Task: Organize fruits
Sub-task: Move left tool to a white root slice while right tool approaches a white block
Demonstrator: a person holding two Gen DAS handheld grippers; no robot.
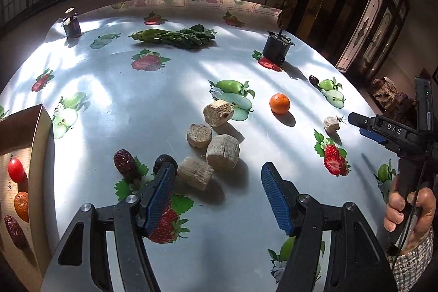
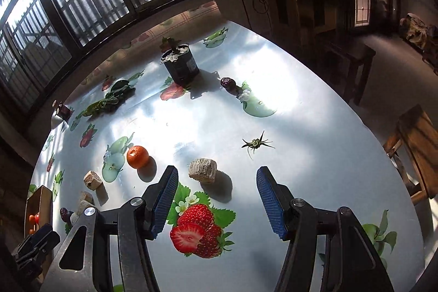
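An orange tangerine (image 1: 279,103) (image 2: 137,156) lies loose on the fruit-print table. A red date (image 1: 124,163) and a dark date (image 1: 162,160) lie by my left gripper's left finger. Another dark date (image 1: 313,79) (image 2: 228,83) lies far right. A cardboard box (image 1: 38,144) at the left holds a cherry tomato (image 1: 15,170), a tangerine (image 1: 22,205) and a date (image 1: 15,230). My left gripper (image 1: 216,190) is open and empty above several beige root chunks (image 1: 223,152). My right gripper (image 2: 217,196) (image 1: 356,119) is open and empty, a beige chunk (image 2: 203,170) just ahead.
Leafy greens (image 1: 175,36) (image 2: 109,100) lie at the back. A dark pot (image 1: 276,47) (image 2: 180,67) and a small dark jar (image 1: 72,26) stand on the table. A green stem calyx (image 2: 256,143) lies loose. A wooden stool (image 2: 416,149) stands beyond the right table edge.
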